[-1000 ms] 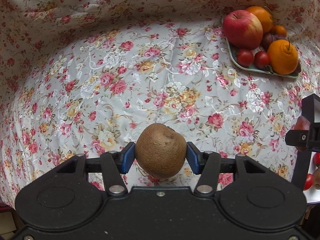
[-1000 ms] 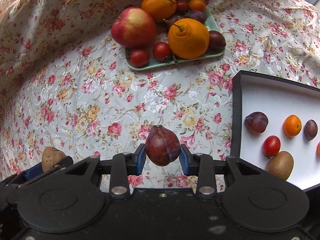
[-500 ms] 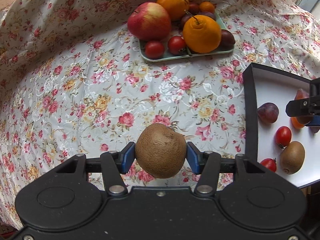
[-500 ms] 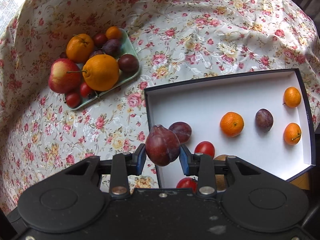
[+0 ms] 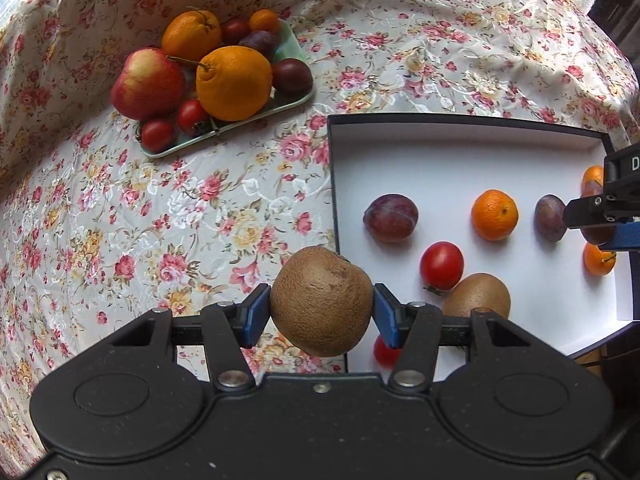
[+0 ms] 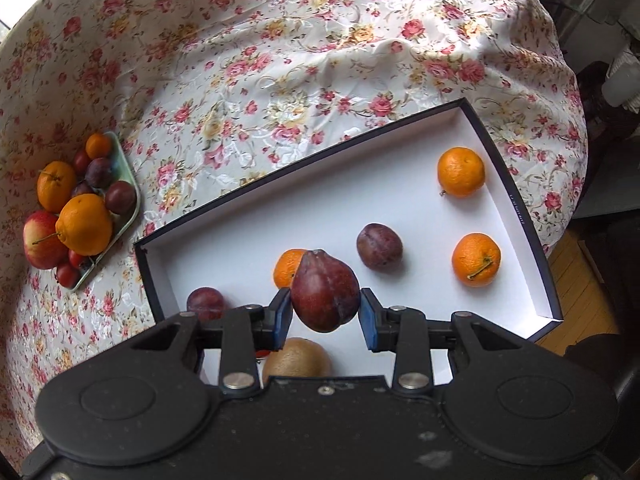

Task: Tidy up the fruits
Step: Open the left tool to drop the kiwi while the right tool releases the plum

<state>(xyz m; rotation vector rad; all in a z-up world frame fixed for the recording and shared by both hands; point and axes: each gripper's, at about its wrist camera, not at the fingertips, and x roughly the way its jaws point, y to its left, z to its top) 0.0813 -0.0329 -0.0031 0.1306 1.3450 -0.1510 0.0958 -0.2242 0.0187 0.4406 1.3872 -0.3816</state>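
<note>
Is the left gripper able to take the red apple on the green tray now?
Probably not: the left gripper is already shut on a kiwi, and the red apple sits far off on the green tray.

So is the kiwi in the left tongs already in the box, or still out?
Still out. The left tongs grip the kiwi in the air at the box's near-left wall, not set on its white floor.

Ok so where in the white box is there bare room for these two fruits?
The white box with dark rim is bare along its far wall, beyond the purple plum and small orange mandarin. Its near corner is crowded: red tomato beside brown kiwi.
</note>
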